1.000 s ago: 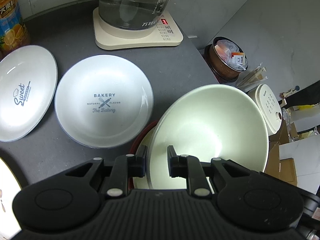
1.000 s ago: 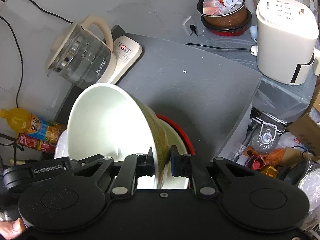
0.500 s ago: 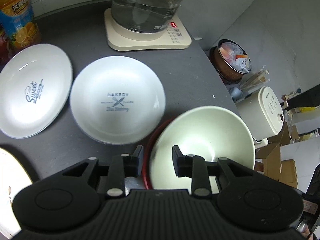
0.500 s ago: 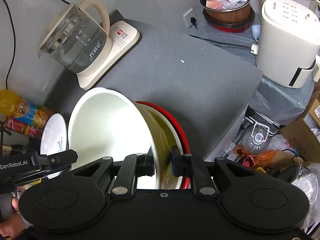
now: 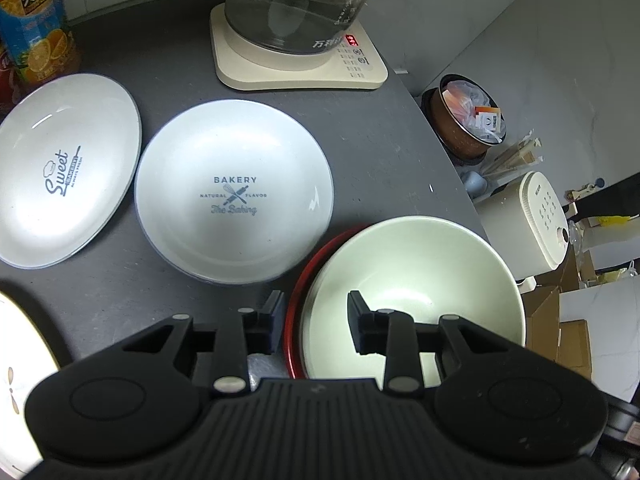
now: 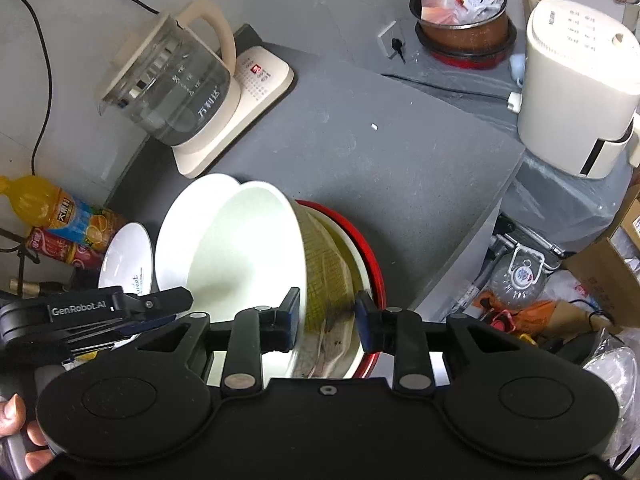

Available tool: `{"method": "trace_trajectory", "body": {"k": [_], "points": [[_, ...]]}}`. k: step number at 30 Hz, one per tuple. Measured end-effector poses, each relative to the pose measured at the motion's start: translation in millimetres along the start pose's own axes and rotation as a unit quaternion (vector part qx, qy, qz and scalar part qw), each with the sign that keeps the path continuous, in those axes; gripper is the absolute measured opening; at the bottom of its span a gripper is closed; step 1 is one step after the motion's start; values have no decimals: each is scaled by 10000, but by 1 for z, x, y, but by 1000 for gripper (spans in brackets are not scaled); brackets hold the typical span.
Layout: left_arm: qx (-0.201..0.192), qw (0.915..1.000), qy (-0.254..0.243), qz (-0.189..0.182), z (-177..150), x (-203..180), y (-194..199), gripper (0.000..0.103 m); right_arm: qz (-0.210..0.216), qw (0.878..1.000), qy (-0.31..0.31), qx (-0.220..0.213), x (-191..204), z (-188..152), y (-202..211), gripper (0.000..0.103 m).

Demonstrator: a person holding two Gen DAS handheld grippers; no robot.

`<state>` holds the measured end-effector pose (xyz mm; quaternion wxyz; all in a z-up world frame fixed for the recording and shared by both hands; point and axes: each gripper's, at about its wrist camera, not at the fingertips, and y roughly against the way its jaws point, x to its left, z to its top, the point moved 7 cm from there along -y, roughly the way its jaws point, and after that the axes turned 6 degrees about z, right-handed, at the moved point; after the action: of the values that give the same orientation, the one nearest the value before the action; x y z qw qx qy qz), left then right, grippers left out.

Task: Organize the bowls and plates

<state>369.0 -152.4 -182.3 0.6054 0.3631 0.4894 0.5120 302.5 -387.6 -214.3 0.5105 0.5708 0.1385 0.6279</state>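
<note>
A dark grey counter (image 5: 372, 128) carries everything; at its back edge stands a cream kettle base (image 5: 300, 68) bearing a glass kettle (image 5: 296, 0); an orange juice bottle (image 5: 36, 28) stands at the far left corner; two white plates lie side by side, the "Sweet" plate (image 5: 68, 168) and the "Bakery" plate (image 5: 234, 196); just beside the latter sits a red-rimmed dish (image 5: 296, 308) with a pale bowl (image 5: 412, 284) nested in it.

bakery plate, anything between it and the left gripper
Nothing visible. The left gripper is open, straddling the rims of the pale bowl and the red bowl it sits in. The BAKERY plate lies just beyond, uncovered, across bare counter.
</note>
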Motion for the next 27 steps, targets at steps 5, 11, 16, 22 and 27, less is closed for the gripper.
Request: {"method": "trace_trajectory", "body": {"k": [5,11,16,22,27], "points": [[-9,10000,1,-2,-2,0,-1,32,7,9998,61,-191,0,3,9,24],[-96,9999,-1,-44,-6,4,9,39,-177,9996,61,-204,-6,0,5,10],[-311,9995,-43,-24,-10,14,25,50,-253,9994,-44,-250,-4,-5,13,18],[-575,9982,-93,120,-16,31,47,71,-258,9978,365,-493,23,-9,28,55],[-686,9971,-184,287,-25,43,61,82,-114,9961,677,-547,50,-17,30,67]]}}
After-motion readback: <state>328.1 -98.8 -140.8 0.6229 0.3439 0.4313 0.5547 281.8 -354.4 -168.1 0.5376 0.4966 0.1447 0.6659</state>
